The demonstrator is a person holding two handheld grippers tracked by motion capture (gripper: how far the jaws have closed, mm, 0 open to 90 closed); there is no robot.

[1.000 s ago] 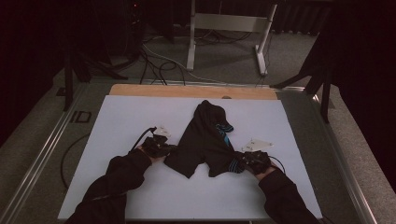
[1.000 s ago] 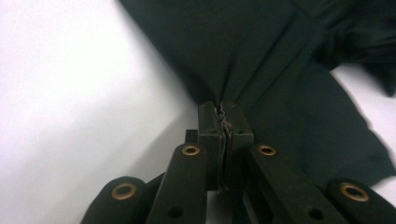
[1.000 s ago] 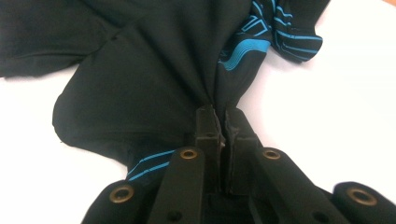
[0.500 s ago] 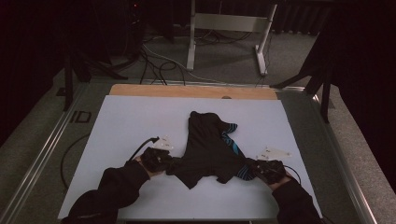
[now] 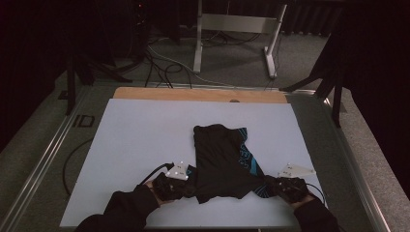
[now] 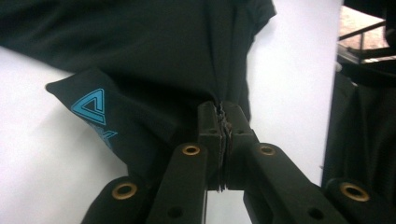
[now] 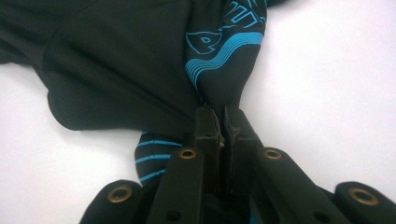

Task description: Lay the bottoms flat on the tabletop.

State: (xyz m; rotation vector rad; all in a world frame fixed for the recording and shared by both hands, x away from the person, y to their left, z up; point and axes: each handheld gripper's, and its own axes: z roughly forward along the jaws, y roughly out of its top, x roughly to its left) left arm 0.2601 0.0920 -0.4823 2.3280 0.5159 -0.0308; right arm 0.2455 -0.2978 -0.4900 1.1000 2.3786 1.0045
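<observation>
Low, both hands (image 5: 162, 186) stretch the black shirt (image 5: 220, 159) apart.

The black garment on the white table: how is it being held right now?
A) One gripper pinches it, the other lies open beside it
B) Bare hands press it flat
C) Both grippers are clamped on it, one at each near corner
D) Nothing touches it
C: the left gripper and the right gripper each have jaws shut on the black garment.

A white desk (image 5: 135, 140) with a bare wooden strip along its far edge carries a black shirt (image 5: 220, 159) with blue print, lying crumpled near the front edge, its lower corners drawn out sideways.
</observation>
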